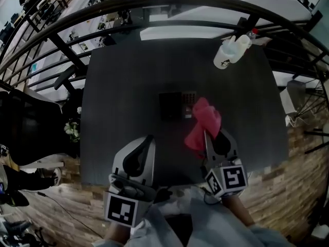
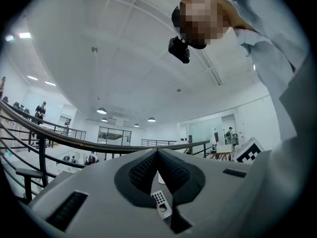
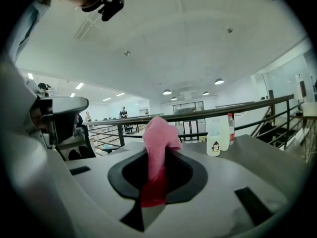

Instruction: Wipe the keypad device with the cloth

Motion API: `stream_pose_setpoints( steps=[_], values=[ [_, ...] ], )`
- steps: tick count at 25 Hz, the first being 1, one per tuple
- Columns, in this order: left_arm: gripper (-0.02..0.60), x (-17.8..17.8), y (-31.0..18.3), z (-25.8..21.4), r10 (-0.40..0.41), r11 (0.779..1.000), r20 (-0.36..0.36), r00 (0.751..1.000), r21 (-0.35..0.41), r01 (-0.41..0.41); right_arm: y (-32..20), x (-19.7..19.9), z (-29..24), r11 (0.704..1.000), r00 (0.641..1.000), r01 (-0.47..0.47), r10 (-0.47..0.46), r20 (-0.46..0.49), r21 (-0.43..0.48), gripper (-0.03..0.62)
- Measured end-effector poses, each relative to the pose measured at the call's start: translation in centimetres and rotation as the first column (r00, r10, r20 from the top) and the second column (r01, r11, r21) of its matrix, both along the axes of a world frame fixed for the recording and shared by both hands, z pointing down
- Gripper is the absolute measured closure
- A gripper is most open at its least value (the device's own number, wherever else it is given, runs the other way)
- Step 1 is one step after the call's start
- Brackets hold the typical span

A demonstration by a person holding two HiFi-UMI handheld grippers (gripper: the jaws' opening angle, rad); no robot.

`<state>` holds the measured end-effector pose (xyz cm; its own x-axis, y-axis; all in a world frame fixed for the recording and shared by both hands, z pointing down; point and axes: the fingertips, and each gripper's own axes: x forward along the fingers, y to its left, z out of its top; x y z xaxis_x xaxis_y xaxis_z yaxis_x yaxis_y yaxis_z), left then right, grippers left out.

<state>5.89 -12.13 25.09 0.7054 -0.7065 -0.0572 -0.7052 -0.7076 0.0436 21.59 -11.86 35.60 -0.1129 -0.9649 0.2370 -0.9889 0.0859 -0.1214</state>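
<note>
The keypad device (image 1: pixel 172 106) lies flat at the middle of the dark table (image 1: pixel 118 86). A pink cloth (image 1: pixel 204 121) hangs just right of it, its top edge next to the device's right end. My right gripper (image 1: pixel 205 134) is shut on the cloth (image 3: pixel 157 148), which sticks up and out past the jaws. My left gripper (image 1: pixel 150 138) hovers near the table's front edge, below and left of the device, shut with nothing in it. In the left gripper view the keypad device (image 2: pixel 160 203) shows through the gap under the closed tips of the left gripper (image 2: pixel 157 151).
A white squeeze bottle (image 1: pixel 226 55) with a penguin mark and a red-capped bottle (image 1: pixel 252 33) stand at the table's far right corner; the white bottle (image 3: pixel 214 142) also shows in the right gripper view. A black railing (image 1: pixel 154 9) runs behind the table. A chair (image 1: pixel 31 127) stands at the left.
</note>
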Motion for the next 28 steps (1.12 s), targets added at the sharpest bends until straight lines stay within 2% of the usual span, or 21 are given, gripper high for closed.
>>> stream_pose_setpoints(
  steps=[10, 16, 28],
  values=[
    [0.577, 0.5, 0.5, -2.0, 0.013, 0.998, 0.009, 1.0, 0.065, -0.014, 1.0, 0.1, -5.4, 0.993, 0.999, 0.012, -0.006, -0.052, 0.117, 0.523],
    [0.577, 0.3, 0.6, -3.0, -0.007, 0.996, 0.004, 1.0, 0.088, 0.006, 0.9, -0.4, -7.9, 0.983, 0.999, 0.036, -0.032, -0.025, 0.178, 0.523],
    [0.577, -0.5, 0.4, -3.7, -0.042, 0.994, 0.0, 0.999, 0.104, 0.042, 0.3, -0.9, -9.5, 0.974, 0.997, 0.073, -0.066, -0.042, 0.214, 0.523]
  ],
)
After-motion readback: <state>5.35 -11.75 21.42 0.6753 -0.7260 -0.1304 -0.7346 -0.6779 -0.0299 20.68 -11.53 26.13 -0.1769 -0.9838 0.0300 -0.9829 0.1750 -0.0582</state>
